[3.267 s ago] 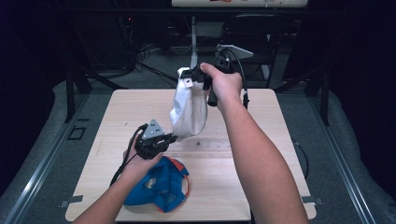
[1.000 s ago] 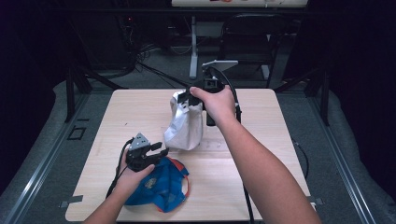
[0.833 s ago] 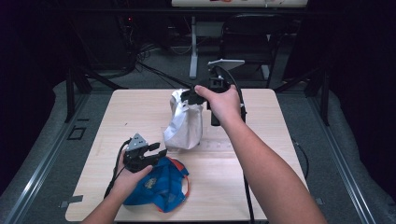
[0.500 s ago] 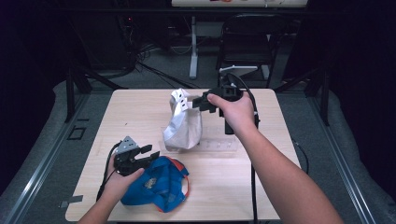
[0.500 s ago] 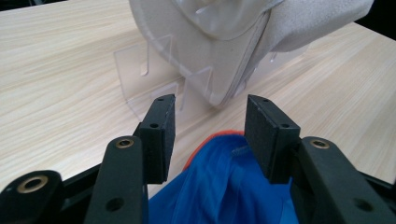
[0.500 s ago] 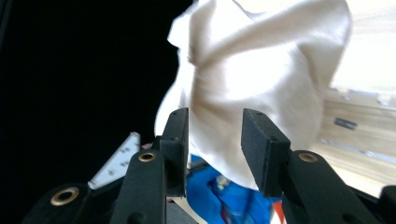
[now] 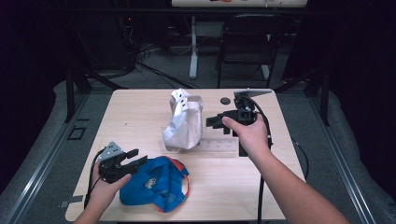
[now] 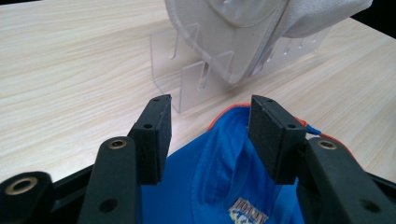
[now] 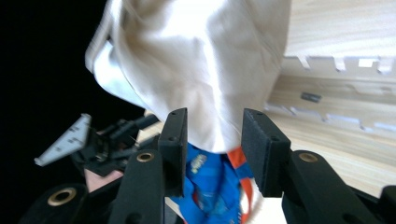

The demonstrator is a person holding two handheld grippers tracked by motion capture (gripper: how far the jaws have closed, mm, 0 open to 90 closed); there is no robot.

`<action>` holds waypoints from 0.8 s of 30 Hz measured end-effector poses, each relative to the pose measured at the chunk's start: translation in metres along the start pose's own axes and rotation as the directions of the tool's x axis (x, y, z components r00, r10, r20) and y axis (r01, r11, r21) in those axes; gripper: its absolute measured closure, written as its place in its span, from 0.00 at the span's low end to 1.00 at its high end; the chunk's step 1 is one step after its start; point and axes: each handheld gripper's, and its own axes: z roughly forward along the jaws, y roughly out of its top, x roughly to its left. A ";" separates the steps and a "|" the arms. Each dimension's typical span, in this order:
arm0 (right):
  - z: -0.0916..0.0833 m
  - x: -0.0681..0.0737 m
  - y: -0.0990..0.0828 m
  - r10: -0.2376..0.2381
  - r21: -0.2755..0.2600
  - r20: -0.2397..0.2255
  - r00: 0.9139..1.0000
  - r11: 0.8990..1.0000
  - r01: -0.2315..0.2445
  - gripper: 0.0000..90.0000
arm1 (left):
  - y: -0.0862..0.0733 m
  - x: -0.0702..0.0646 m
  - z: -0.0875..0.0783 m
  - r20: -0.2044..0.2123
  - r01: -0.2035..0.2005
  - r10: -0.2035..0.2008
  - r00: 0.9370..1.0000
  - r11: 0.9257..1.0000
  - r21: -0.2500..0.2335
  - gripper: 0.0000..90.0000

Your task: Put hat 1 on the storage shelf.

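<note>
White cap: propped on clear rack, released.
Right gripper: open, empty, beside cap.
Left gripper: jaws just opening, empty, over blue cap.
Next: close on blue cap, lift toward rack.

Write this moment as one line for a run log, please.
left gripper: open, jaws just opening, over blue cap | right gripper: open, beside white cap | white cap: on clear rack | table

wooden table, black chair, small dark disc
</note>
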 end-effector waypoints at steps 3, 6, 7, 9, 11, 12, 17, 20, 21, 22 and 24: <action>0.004 -0.005 -0.011 -0.030 0.009 0.030 0.999 1.000 0.029 0.69 | -0.004 0.004 -0.005 -0.025 0.014 -0.014 1.000 1.000 0.004 0.54; 0.008 -0.009 -0.021 -0.049 0.015 0.039 0.998 0.999 0.048 0.68 | -0.008 0.008 -0.010 -0.033 0.024 -0.023 0.999 1.000 0.005 0.54; 0.009 -0.010 -0.024 -0.049 0.013 0.035 0.998 0.999 0.048 0.68 | -0.009 0.009 -0.011 -0.035 0.031 -0.031 0.999 1.000 0.000 0.54; 0.009 -0.011 -0.026 -0.054 0.018 0.038 0.998 0.998 0.054 0.68 | -0.012 0.010 -0.012 -0.040 0.034 -0.034 0.999 0.999 -0.003 0.54; 0.012 -0.014 -0.033 -0.070 0.023 0.047 0.996 0.997 0.069 0.68 | -0.018 0.011 -0.016 -0.053 0.040 -0.040 0.998 0.999 0.000 0.54; 0.013 -0.015 -0.036 -0.074 0.026 0.048 0.996 0.997 0.073 0.68 | -0.020 0.012 -0.017 -0.052 0.043 -0.043 0.998 0.999 -0.003 0.54; 0.019 -0.019 -0.046 -0.079 0.044 0.042 0.996 0.996 0.077 0.68 | -0.030 0.018 -0.022 -0.059 0.091 -0.091 0.994 0.996 -0.013 0.54; 0.025 -0.022 -0.051 -0.094 0.054 0.059 0.994 0.994 0.091 0.68 | -0.033 0.020 -0.022 -0.068 0.094 -0.095 0.993 0.995 -0.011 0.54; 0.028 -0.023 -0.052 -0.100 0.053 0.063 0.993 0.994 0.097 0.68 | -0.034 0.020 -0.022 -0.071 0.095 -0.095 0.993 0.995 -0.011 0.54; 0.030 -0.024 -0.054 -0.104 0.053 0.067 0.992 0.993 0.101 0.68 | -0.035 0.020 -0.023 -0.075 0.091 -0.092 0.993 0.996 -0.010 0.54; 0.036 -0.025 -0.057 -0.103 0.058 0.067 0.992 0.993 0.099 0.69 | -0.036 0.020 -0.024 -0.078 0.091 -0.091 0.993 0.996 -0.003 0.54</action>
